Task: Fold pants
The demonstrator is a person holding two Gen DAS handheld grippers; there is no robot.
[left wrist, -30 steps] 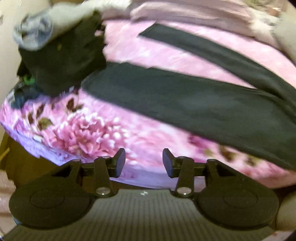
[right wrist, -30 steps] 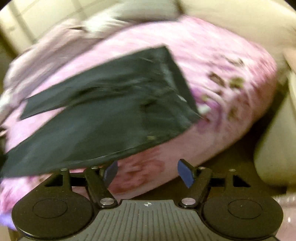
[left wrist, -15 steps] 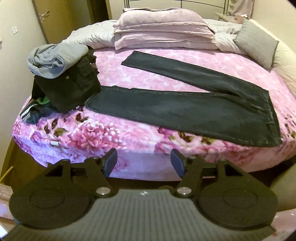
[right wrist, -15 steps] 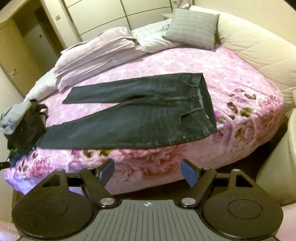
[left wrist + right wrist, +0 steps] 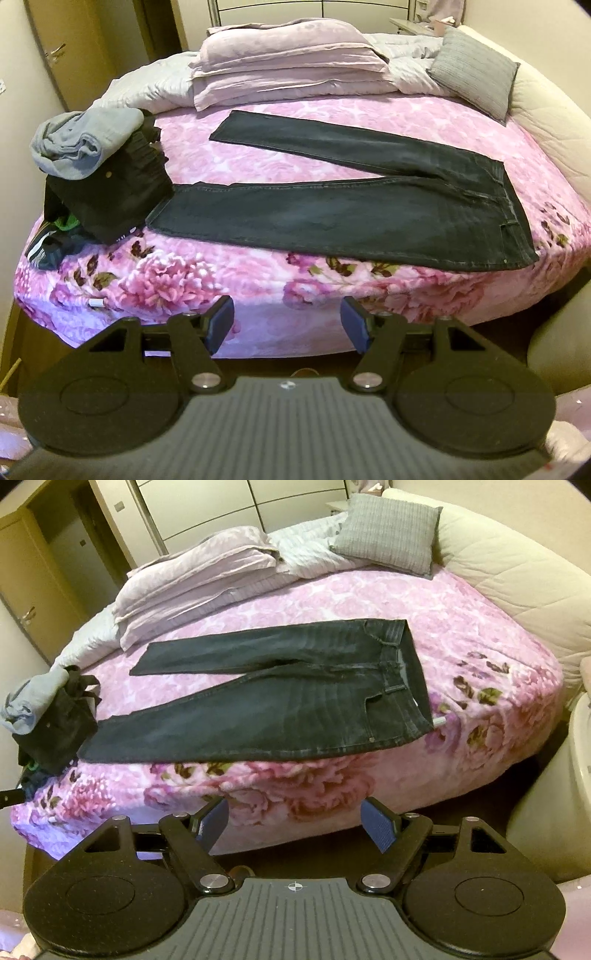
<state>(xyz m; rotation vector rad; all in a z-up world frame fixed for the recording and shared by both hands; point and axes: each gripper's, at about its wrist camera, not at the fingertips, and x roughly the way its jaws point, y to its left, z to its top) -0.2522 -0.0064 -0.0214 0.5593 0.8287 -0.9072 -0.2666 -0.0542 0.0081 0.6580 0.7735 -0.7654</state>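
Dark grey jeans (image 5: 332,214) (image 5: 258,709) lie flat on a bed with a pink flowered cover (image 5: 258,273) (image 5: 461,635). Their two legs spread apart toward the left, and the waistband sits at the right near the bed's front edge. My left gripper (image 5: 287,325) hangs open in front of the bed, well short of the jeans, with nothing between its blue pads. My right gripper (image 5: 295,821) is likewise open and empty, back from the bed's edge below the waist end.
A pile of dark and grey clothes (image 5: 96,177) (image 5: 48,716) sits on the bed's left end, touching the near leg's hem. Folded lilac bedding (image 5: 288,62) and a grey cushion (image 5: 472,74) lie at the back. A padded cream headboard (image 5: 517,572) curves round the right.
Both grippers have pulled back and steadied, so the whole bed now shows. The jaws of each have opened wider. The jeans have not moved.
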